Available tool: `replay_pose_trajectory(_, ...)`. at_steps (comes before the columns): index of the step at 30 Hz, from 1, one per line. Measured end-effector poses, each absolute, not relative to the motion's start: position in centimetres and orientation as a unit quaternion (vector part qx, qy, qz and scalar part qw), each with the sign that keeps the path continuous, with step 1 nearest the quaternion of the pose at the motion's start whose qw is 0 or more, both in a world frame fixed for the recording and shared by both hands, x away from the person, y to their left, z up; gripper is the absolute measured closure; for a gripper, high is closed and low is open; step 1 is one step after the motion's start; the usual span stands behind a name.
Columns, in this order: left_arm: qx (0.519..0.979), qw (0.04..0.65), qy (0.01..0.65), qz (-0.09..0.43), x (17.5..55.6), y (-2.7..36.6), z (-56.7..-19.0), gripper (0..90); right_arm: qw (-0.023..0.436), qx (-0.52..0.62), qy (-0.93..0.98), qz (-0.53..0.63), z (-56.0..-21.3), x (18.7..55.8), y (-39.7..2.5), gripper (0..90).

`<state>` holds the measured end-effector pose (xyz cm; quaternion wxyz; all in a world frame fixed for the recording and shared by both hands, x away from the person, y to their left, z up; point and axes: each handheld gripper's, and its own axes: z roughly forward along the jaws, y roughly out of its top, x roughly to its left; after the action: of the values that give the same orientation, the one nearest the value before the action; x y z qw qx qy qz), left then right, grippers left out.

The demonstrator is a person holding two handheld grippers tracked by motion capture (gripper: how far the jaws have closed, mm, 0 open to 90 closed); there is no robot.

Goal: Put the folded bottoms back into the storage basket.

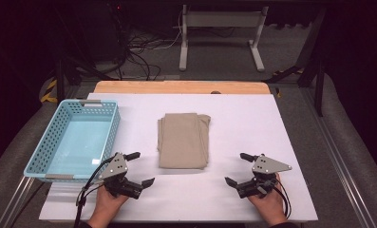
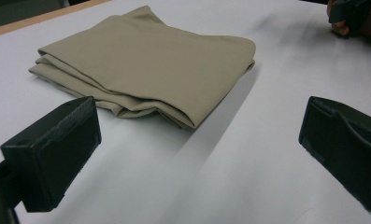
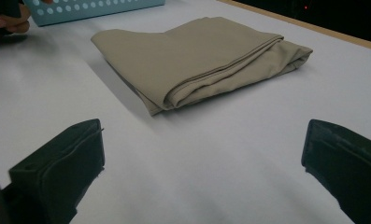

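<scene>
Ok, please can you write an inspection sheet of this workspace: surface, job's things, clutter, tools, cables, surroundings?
Surface: white table sheet over a wooden board, flat and clean.
Job's things: folded beige cloth at the centre; perforated light blue plastic basket to its left, holding nothing.
Clutter: nothing seen.
Tools: left tool and right tool open, hand-held near the front edge, apart from the cloth.
Cables: one trails from each tool; black cables on the floor behind.
Surroundings: dark room, white metal frame behind.

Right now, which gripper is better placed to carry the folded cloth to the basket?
Left, probably. Both the left gripper and the right gripper are open beside the folded cloth, not touching it, but the blue basket sits on the left gripper's side.
</scene>
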<state>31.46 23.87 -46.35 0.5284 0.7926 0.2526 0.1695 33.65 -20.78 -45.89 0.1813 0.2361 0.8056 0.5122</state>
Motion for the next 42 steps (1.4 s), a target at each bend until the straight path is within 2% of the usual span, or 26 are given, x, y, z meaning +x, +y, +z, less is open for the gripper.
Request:
replay_pose_trajectory(22, 0.785, 0.538, 0.263, 0.160, 31.6, 24.1, -46.1, 0.0, 0.168, 0.233, 0.809, 0.512, -46.0, 33.8, -20.6, 0.5)
replay_pose_trajectory(33, 0.787, 0.530, 0.267, 0.168, 31.8, 24.0, -45.7, 0.0, 0.165, 0.236, 0.811, 0.509, -46.1, 33.9, -20.7, 0.6)
replay_pose_trajectory(38, 0.799, 0.508, 0.266, 0.181, 32.3, 23.4, -45.1, 0.0, 0.165, 0.237, 0.812, 0.507, -46.1, 33.9, -20.7, 0.6)
replay_pose_trajectory(42, 0.800, 0.509, 0.266, 0.172, 32.8, 23.3, -44.7, 0.0, 0.165, 0.244, 0.812, 0.504, -46.1, 33.9, -20.8, 0.6)
